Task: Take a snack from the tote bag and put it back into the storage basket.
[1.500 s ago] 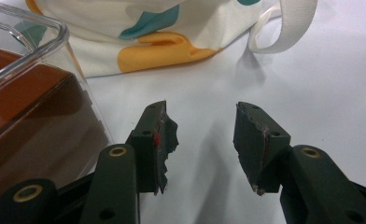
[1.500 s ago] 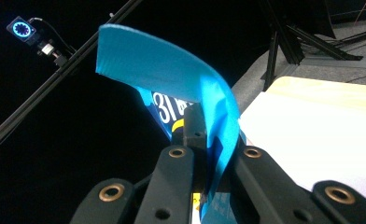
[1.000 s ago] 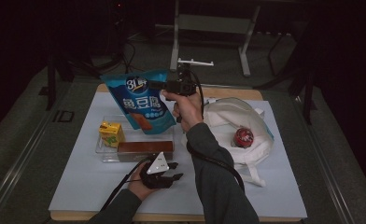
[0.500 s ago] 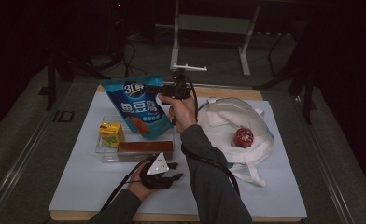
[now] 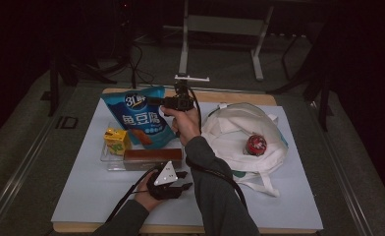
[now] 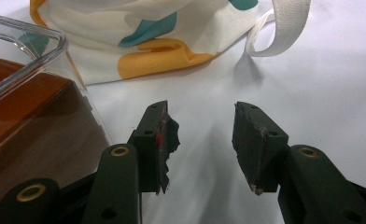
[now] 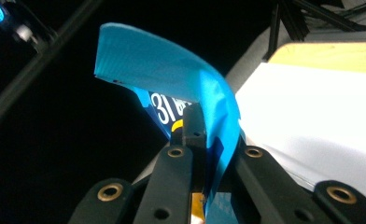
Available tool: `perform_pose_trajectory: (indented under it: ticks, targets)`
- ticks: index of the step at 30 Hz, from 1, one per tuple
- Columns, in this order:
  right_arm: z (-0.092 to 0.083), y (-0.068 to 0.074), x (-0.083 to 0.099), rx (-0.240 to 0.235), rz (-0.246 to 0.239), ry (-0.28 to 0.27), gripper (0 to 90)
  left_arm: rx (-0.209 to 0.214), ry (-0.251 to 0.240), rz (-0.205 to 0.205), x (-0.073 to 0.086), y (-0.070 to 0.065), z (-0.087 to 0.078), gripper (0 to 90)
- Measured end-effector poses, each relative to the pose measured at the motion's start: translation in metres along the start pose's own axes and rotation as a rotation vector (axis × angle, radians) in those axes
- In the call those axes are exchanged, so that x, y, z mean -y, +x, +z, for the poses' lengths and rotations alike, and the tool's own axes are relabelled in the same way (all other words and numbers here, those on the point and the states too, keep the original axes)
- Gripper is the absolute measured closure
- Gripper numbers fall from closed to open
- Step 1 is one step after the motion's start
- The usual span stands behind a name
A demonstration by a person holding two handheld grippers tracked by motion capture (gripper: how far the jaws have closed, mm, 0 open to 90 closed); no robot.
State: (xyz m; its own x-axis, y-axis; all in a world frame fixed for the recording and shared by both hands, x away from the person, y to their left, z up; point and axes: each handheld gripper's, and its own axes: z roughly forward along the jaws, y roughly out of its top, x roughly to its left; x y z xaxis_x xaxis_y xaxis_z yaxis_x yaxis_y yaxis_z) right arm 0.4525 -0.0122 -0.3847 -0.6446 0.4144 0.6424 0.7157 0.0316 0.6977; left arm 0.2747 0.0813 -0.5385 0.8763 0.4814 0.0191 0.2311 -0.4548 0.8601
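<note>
Lower than before hung the blue pouch (image 5: 144, 117), clamped in the right gripper (image 5: 167, 102); left gripper (image 6: 202, 140) rested, jaws apart.

Right gripper (image 7: 208, 154) clamped on the top edge of a blue snack bag (image 7: 181, 79), black fingers (image 7: 193, 135) pinching its folded seam, bag curling upward, white-covered tabletop (image 7: 307, 116) with wooden far edge behind

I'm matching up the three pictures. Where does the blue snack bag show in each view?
High view: blue bag stands at the table's far left, behind the clear tray, its top edge pinched by the right claw.
Left gripper view: not in it.
Right gripper view: the bag fills the centre, folded over between the jaws.
Shared landmark: the white table cover.
</note>
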Motion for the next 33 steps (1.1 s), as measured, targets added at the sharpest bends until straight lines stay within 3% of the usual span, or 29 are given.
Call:
perform_pose_trajectory:
  ticks: [4, 8, 12, 21, 24, 28, 33]
  targets:
    - [-0.006, -0.006, 0.002, -0.002, -0.012, 0.017, 87.7, -0.001, -0.002, -0.002, 0.000, 0.000, 0.000, 56.1]
    - [-0.015, -0.011, 0.003, 0.066, -0.056, 0.040, 87.6, -0.003, 0.007, 0.005, 0.000, 0.001, 0.000, 56.1]
    - [-0.022, -0.018, 0.006, 0.086, -0.066, 0.045, 86.7, -0.002, 0.008, 0.003, 0.000, 0.001, 0.000, 56.1]
    - [-0.031, -0.021, 0.010, 0.152, -0.122, 0.069, 73.7, -0.004, 0.009, -0.001, 0.000, 0.000, 0.000, 56.1]
    - [-0.033, -0.020, 0.012, 0.202, -0.165, 0.100, 70.8, -0.005, 0.009, -0.001, 0.000, 0.000, 0.000, 56.0]
    - [-0.032, -0.012, 0.017, 0.308, -0.286, 0.171, 64.4, -0.006, 0.009, 0.000, 0.000, 0.000, 0.000, 56.0]
    - [-0.032, -0.008, 0.024, 0.362, -0.375, 0.221, 61.1, -0.006, 0.009, 0.002, 0.000, 0.000, 0.000, 56.0]
